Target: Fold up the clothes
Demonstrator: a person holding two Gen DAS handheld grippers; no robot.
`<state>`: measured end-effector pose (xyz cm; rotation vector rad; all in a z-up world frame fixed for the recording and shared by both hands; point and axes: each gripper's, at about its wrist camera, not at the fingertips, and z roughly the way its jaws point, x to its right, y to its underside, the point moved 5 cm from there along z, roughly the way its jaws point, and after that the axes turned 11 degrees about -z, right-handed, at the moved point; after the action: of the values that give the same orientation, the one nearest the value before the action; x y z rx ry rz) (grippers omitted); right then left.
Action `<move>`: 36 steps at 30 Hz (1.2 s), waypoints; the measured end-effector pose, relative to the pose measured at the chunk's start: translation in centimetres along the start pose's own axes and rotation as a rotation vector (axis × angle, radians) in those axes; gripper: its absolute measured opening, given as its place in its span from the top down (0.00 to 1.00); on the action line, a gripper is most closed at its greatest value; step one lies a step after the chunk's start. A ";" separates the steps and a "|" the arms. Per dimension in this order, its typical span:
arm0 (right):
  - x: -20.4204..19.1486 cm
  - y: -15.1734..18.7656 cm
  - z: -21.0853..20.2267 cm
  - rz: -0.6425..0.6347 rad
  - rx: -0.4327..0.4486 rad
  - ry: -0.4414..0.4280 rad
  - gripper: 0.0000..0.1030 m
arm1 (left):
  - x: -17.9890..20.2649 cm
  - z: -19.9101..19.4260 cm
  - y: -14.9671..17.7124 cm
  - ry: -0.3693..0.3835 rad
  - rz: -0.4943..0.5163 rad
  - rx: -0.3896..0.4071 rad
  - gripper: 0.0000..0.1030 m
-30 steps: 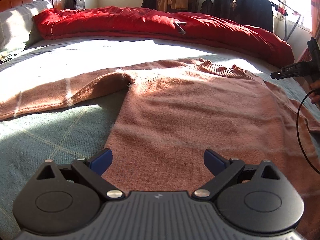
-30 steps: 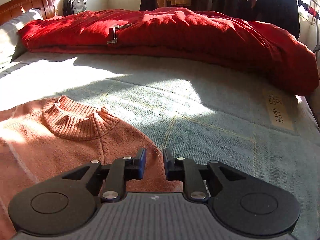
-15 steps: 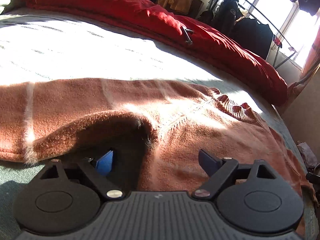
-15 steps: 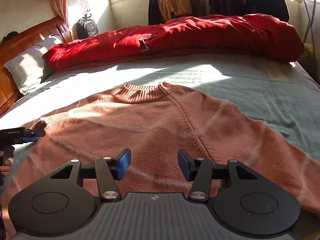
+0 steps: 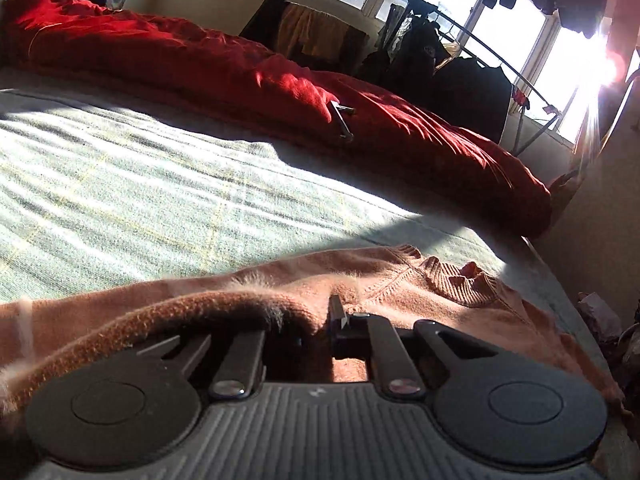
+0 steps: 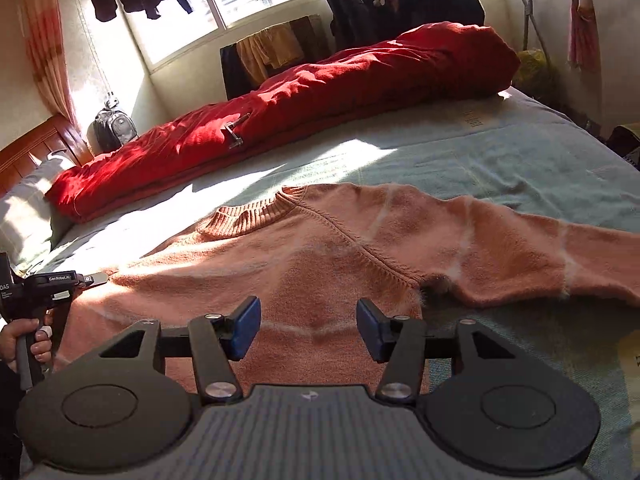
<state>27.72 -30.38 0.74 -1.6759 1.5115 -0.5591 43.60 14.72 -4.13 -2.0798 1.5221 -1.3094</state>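
Observation:
A rust-orange knit sweater (image 6: 320,264) lies flat on the bed, collar toward the far side and one sleeve stretched out to the right. In the left wrist view my left gripper (image 5: 316,320) sits at the sweater's (image 5: 400,288) underarm fold. Its jaws are closing and pinch the cloth, which drapes over the left finger. The same gripper (image 6: 94,278) shows at the sweater's left edge in the right wrist view, held by a hand (image 6: 28,344). My right gripper (image 6: 308,324) stands open low over the sweater's body near the other underarm, with nothing between its pads.
The pale green bedspread (image 5: 140,200) runs beyond the sweater. A rolled red duvet (image 6: 320,80) lies along the far side, with a pillow (image 6: 24,216) and wooden headboard at the left. Dark clothes hang on a rack (image 5: 460,72) by the windows.
My left gripper moved in to the underarm fold and its wide jaws came together on the cloth. My right gripper opened, rolled, and swung from the collar side to the sweater's body.

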 end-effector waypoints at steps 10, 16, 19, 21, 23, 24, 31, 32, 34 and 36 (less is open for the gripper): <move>4.8 2.6 2.9 0.196 -0.071 0.034 0.35 | -2.3 1.6 2.0 -0.033 -0.031 -0.097 0.78; 9.8 3.8 6.5 0.407 -0.048 -0.054 0.32 | -1.6 0.8 2.9 -0.017 -0.005 -0.127 0.58; 10.7 3.3 8.0 0.450 -0.008 -0.148 0.50 | -0.8 1.2 3.8 -0.081 0.055 -0.114 0.84; 10.5 2.8 8.8 0.416 -0.030 -0.143 0.91 | -0.4 1.1 3.7 -0.126 0.062 -0.091 0.90; 9.9 2.1 8.9 0.308 -0.045 -0.077 0.91 | -0.2 0.9 3.6 -0.159 0.064 -0.078 0.90; 9.6 1.7 8.9 0.254 -0.053 -0.044 0.91 | -0.1 0.9 3.6 -0.173 0.073 -0.079 0.89; 8.5 1.3 9.0 0.080 -0.146 -0.003 0.80 | -0.5 -2.0 4.8 -0.196 0.075 -0.126 0.68; 8.4 1.4 8.6 0.086 -0.156 -0.025 0.67 | -0.6 -2.8 5.1 -0.196 0.072 -0.132 0.58; 8.1 1.9 7.4 0.105 -0.164 -0.083 0.50 | -1.1 -4.8 6.4 -0.187 0.047 -0.138 0.55; 7.7 3.1 6.0 0.140 -0.167 -0.128 0.46 | -2.0 -6.8 8.1 -0.176 -0.012 -0.164 0.54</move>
<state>31.88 -36.19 -6.65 -1.6802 1.6017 -0.2522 33.18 15.03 -6.58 -2.2390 1.5885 -1.0035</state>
